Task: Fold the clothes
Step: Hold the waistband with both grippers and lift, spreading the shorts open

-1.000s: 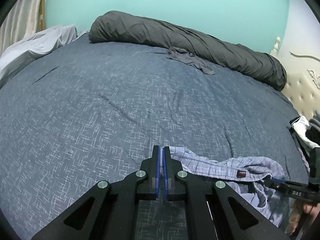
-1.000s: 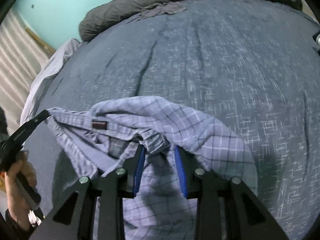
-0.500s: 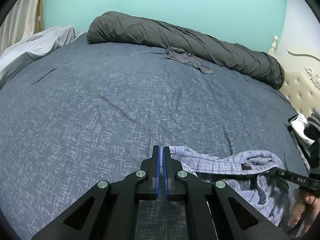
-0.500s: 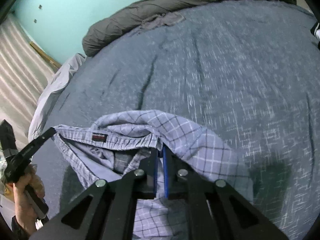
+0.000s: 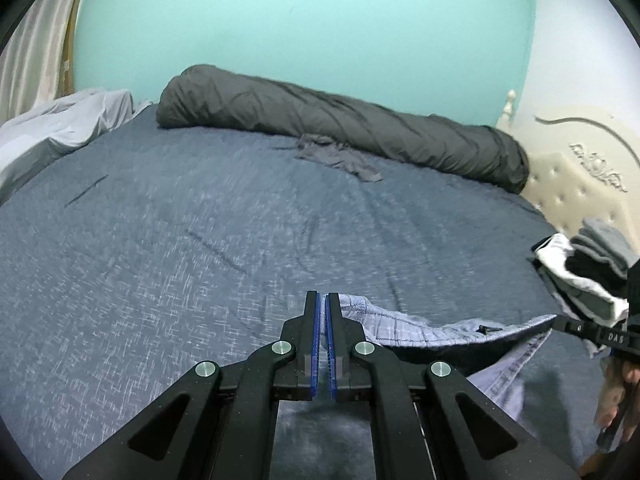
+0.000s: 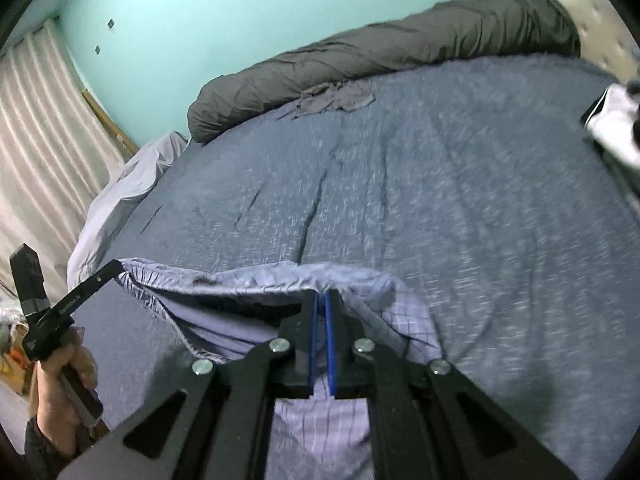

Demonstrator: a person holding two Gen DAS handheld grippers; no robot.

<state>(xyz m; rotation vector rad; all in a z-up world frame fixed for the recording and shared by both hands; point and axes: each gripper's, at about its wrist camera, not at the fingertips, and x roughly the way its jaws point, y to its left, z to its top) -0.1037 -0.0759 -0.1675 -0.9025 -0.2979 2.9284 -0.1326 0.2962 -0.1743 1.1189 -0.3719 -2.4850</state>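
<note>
Light-blue plaid shorts (image 5: 432, 334) hang just above the blue bed cover (image 5: 200, 240), their waistband pulled out between my two grippers. My left gripper (image 5: 322, 298) is shut on one end of the waistband. In the right wrist view it shows at the left (image 6: 118, 268), with a hand (image 6: 60, 380) on its handle. My right gripper (image 6: 321, 296) is shut on the other end of the waistband of the shorts (image 6: 256, 280), and the legs droop below the jaws. In the left wrist view the right gripper (image 5: 558, 320) reaches in from the right edge.
A rolled dark grey duvet (image 5: 320, 120) lies along the far side of the bed, with a crumpled grey garment (image 5: 340, 158) in front of it. A stack of folded clothes (image 5: 584, 264) sits at the right by the cream headboard (image 5: 580, 184). A pale sheet (image 5: 60, 128) lies far left.
My right gripper's jaws closed on the waistband. Both grippers then rose, lifting the shorts off the bed and drawing the waistband taut between them.
</note>
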